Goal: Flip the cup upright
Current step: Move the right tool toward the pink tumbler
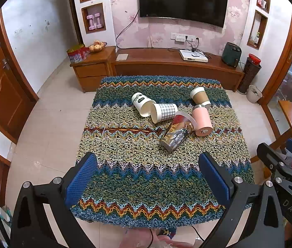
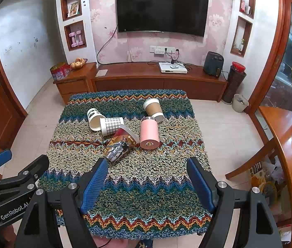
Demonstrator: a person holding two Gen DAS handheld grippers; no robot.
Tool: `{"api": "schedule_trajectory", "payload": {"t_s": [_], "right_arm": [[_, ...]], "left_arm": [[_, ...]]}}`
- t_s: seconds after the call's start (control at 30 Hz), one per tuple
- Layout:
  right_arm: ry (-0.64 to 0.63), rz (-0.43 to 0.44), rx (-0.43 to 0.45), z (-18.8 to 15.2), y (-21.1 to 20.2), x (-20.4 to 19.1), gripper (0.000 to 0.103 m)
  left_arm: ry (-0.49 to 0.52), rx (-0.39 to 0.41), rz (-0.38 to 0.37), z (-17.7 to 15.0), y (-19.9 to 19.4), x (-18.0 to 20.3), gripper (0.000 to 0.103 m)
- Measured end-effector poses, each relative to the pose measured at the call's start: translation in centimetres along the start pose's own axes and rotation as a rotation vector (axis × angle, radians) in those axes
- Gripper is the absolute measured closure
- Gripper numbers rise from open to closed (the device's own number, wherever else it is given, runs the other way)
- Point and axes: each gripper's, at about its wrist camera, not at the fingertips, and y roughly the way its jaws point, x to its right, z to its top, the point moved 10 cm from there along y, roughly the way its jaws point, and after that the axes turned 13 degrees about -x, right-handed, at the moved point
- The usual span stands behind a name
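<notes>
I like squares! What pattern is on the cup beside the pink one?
Grey-and-white checks on the checked cup, clearest from the left wrist.

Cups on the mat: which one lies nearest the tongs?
The dark printed paper cup with gold lettering, lying on its side with its base toward the camera. The pink cup, checked cup, white cup and brown cup lie farther back.

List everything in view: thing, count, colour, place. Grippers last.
Cups: five, all on their sides, mid-table: white leafy cup, checked cup, dark printed cup, pink cup, brown cup.
Table cover: one, zigzag blue-green knit, over the table.
TV: one, black, on the wall.
TV cabinet: one, brown wood, under the TV.
Fruit bowl: one, on the side cabinet.
Left gripper: blue pads, open, empty.
Right gripper: blue pads, open, empty.
</notes>
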Motion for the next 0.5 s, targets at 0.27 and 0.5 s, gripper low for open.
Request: {"api": "schedule_trajectory", "payload": {"t_s": [0.27,0.5], "right_arm": [[-0.004,-0.006,0.004,-0.12,0.66,0.53,0.024],[-0.017,-0.032,0.029,-0.01,0.69,0.83,0.024]], "left_arm": [[0.005,0.007,0.008,0.04,0.02,0.28,0.003],[0.0,0.002,0.006,0.01,0.32,0.58,0.003]]}}
